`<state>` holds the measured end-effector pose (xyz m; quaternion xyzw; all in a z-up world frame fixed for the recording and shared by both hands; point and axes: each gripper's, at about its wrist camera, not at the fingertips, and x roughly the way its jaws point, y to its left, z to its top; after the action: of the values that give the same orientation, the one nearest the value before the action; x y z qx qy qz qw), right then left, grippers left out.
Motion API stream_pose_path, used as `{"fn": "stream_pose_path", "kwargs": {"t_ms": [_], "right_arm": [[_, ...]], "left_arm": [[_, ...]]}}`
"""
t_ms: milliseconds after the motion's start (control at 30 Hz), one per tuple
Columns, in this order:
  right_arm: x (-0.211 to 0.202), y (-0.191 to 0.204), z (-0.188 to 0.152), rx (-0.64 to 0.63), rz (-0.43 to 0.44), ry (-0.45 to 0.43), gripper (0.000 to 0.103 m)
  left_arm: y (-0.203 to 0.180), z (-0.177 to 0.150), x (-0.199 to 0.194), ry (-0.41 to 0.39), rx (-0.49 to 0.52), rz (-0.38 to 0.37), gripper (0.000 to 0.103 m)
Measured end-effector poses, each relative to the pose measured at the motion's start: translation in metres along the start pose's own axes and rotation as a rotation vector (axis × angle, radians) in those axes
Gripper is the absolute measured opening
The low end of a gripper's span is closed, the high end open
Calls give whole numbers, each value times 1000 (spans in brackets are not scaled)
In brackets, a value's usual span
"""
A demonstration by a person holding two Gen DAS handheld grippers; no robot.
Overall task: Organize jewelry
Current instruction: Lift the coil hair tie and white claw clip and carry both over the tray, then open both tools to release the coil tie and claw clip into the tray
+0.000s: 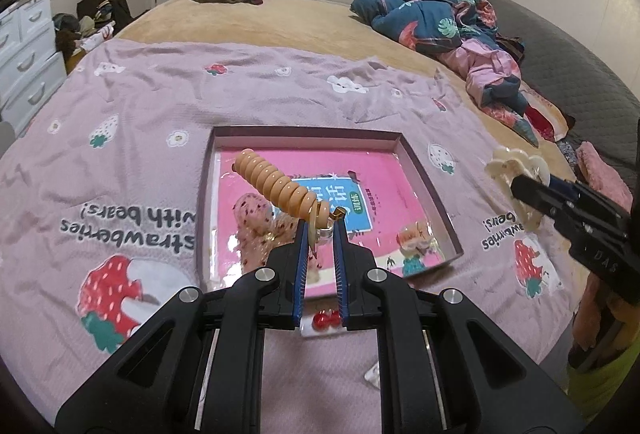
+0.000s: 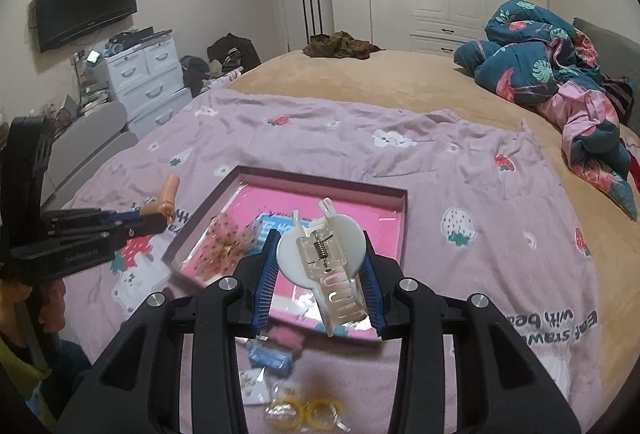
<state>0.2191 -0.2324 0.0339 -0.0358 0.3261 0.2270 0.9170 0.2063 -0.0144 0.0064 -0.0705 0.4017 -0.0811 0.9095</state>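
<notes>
The left gripper [image 1: 320,224] is clamped on the end of a peach-coloured spiral coil hair tie [image 1: 280,187], which sticks up and away from its fingers, held in the air above the shallow purple-walled cardboard box lid with a glossy pink lining [image 1: 424,169]. The right gripper [image 2: 320,262] is closed on a white heart-shaped plastic claw clip with a clear spring hinge [image 2: 324,254], also held over the box. A speckled pink fabric scrunchie [image 2: 226,242] already lies in the box's left part. The box rests on a lilac strawberry-print blanket [image 1: 160,105] spread on the bed.

The step in hand looks like carrying — both pieces are lifted and poised over the box, neither yet set down. The next move likely calls for lowering each piece onto a bare patch of the pink lining, clear of the scrunchie, before letting go. On the blanket near the box lie a blue hair clip [image 2: 270,356], yellow ring-shaped pieces in clear wrapping [image 2: 304,410] and a pair of red beads [image 1: 325,320] — apparently still to be sorted.
</notes>
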Motion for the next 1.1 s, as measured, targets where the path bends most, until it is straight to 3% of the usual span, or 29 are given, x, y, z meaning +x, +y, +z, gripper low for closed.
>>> {"fn": "stream_pose_path", "kwargs": {"t_ms": [567, 1100], "right_arm": [[75, -38, 19, 54, -35, 77, 37], [138, -54, -1, 96, -27, 184, 37]], "left_arm": [[-13, 4, 78, 103, 50, -34, 6], [-20, -16, 119, 185, 86, -98, 6]]}}
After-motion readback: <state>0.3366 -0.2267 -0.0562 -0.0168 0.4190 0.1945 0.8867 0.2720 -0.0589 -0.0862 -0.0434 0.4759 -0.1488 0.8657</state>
